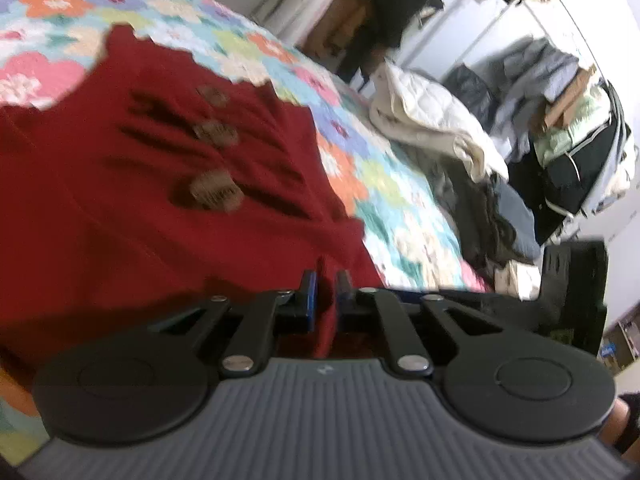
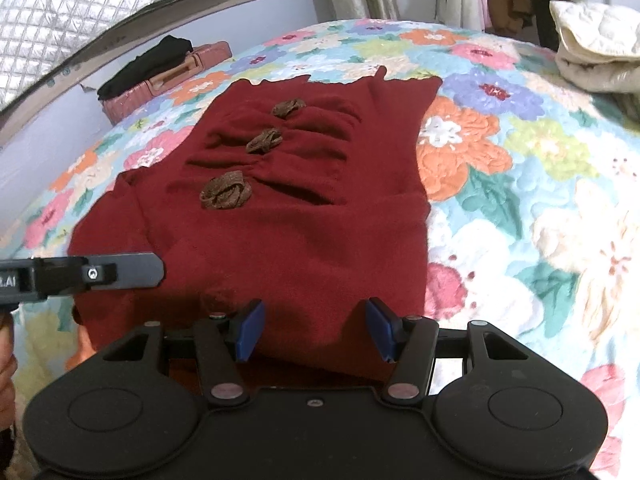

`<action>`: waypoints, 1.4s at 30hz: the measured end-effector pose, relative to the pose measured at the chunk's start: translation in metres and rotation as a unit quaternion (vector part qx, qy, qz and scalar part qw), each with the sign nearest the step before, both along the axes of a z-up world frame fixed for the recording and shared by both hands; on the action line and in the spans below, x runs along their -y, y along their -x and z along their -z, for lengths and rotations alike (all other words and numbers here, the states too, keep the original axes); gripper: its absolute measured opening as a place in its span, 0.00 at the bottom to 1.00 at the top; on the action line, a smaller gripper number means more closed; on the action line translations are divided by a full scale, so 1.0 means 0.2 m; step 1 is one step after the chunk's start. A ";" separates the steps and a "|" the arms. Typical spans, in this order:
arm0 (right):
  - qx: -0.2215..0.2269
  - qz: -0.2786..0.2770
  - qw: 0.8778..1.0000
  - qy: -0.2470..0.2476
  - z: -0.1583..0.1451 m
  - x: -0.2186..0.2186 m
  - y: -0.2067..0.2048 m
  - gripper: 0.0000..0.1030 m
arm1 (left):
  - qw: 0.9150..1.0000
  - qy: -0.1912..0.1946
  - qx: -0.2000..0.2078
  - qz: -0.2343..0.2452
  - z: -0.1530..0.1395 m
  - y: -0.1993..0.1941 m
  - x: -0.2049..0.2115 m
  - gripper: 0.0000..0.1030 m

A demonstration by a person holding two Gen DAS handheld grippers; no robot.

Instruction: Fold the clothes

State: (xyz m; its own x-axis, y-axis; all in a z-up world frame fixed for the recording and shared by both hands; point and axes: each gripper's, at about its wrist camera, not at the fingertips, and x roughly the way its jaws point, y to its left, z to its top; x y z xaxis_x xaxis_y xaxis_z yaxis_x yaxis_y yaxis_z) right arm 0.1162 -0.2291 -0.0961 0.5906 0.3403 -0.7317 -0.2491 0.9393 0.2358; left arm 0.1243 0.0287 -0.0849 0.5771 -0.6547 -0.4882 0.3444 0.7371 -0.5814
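Room: a bedroom, with a bed under a flowered quilt [image 2: 500, 152], clothes hanging along the far wall, and a pile of pale bedding [image 2: 596, 52] at the far right corner of the bed.
Left tool [image 1: 326, 294]: its blue pads are nearly together, with a ridge of red cloth pinched up between them; it has hold of the near hem of the red top.
Right tool [image 2: 316, 328]: its pads stand wide apart and grip nothing; it hovers over the near hem with red cloth showing between and under the pads. Whether they touch the cloth I cannot tell.
Red top [image 2: 288, 208]: spread flat on the quilt directly ahead of both tools, its long axis running straight away from them, near hem at the pads, straps at the far end.
Trim: three brown fabric rosettes [image 2: 226, 191] in a row along that same axis, left of centre from the right tool.
Nearer side: the left tool sits at the hem's left part, seen entering the right wrist view from the left [image 2: 120, 270]; the right tool is over the hem's middle to right part.
Coming move, as I judge it: the right tool must close on the hem too, then both carry that edge forward along the long axis toward the straps.
Beyond the top: a pink case [image 2: 168, 80] with a dark garment on it, at the far left edge of the bed.
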 end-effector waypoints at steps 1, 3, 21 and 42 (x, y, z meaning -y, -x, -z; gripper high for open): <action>-0.001 -0.001 1.000 -0.009 0.00 0.00 0.01 0.60 | 1.000 -0.007 0.007 -0.009 -0.02 -0.01 -0.04 0.35; -0.003 -0.002 0.999 -0.039 -0.01 0.03 0.02 0.60 | 0.999 -0.022 0.019 -0.031 -0.06 -0.04 -0.13 0.45; -0.085 -0.125 0.967 -0.206 -0.01 -0.03 0.08 0.60 | 0.962 -0.148 -0.122 -0.192 0.16 -0.23 -0.68 0.51; 0.204 -0.163 0.965 0.031 -0.58 -0.10 0.15 0.10 | 0.967 -0.111 -0.078 -0.213 0.02 -0.15 -0.72 0.52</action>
State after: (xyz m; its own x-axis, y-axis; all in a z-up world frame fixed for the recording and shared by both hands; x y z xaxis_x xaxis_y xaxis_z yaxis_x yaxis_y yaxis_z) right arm 0.0861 -0.2091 0.0206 0.7032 0.5194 -0.4855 -0.5933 0.8050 0.0016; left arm 0.1534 0.1721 -0.0886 0.6791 -0.2419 -0.6931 -0.0979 0.9059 -0.4121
